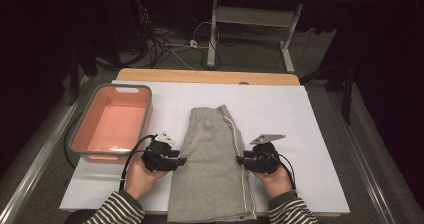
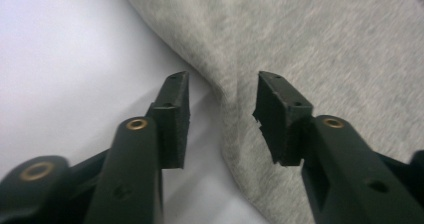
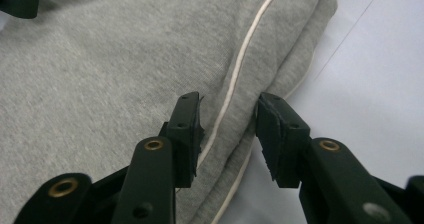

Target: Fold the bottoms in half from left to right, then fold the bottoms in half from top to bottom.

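A folded pair of grey trousers (image 1: 212, 164) lies lengthwise in the lower middle of the high view, on the white sheet (image 1: 310, 149) that covers the table, its far end near the centre of the frame and its near end at the bottom edge. A pale stripe (image 1: 239, 149) runs down its right side. The left gripper (image 1: 181, 161) sits at the cloth's left edge, low and left of centre, held by a hand (image 1: 142, 179) in a striped sleeve (image 1: 117, 211). In the left gripper view its jaws stand apart, with the edge of the grey cloth (image 2: 300, 44) running between them and neither pad pressing on it; one pad is over the white sheet, the other over the fabric. The right gripper (image 1: 240, 159) is at the cloth's right edge, at about the same height in the frame. In the right gripper view its jaws are also spread, straddling the folded edge (image 3: 235, 129) and the stripe (image 3: 250, 44) without pinching them. A grey tub with a pink inside (image 1: 80, 134) sits on the left of the high view, beside the left gripper and apart from the trousers.
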Motion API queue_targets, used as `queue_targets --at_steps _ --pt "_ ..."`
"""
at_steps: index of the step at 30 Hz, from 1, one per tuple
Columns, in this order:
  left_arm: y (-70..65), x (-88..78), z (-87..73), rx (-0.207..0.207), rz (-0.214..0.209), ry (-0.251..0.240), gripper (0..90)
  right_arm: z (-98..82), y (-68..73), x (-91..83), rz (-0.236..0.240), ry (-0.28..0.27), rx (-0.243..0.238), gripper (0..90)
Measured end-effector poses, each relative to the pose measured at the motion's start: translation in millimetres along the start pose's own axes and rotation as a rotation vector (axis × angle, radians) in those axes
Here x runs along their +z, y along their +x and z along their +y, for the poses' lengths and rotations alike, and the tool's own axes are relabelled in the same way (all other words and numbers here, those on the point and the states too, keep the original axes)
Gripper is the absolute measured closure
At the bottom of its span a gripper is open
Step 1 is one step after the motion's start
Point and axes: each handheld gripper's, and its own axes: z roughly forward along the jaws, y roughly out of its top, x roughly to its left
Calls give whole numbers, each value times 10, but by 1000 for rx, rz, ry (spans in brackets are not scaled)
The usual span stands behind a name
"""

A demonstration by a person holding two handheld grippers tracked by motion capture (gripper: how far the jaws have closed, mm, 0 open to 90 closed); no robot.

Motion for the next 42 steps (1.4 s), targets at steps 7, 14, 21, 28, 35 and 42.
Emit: queue_targets --at_steps 7,14,21,28,35,42 --pt "36 -29 -5 -17 11 -22 503 -1 -40 -48 -4 -34 6 602" --pt "56 -67 -10 -29 9 -44 492 -11 -68 -68 -9 -55 15 589" --pt "126 -96 -27 -51 15 -51 489 -16 -94 -72 -13 -70 28 589" --pt "153 -145 -31 -68 18 -84 480 -31 -117 -99 -11 -85 40 593" --pt "152 -204 -20 -60 23 -121 480 -44 -160 -146 -20 -121 51 608" --pt "144 -217 3 -60 28 -137 480 -59 -157 -180 -20 -140 45 608"
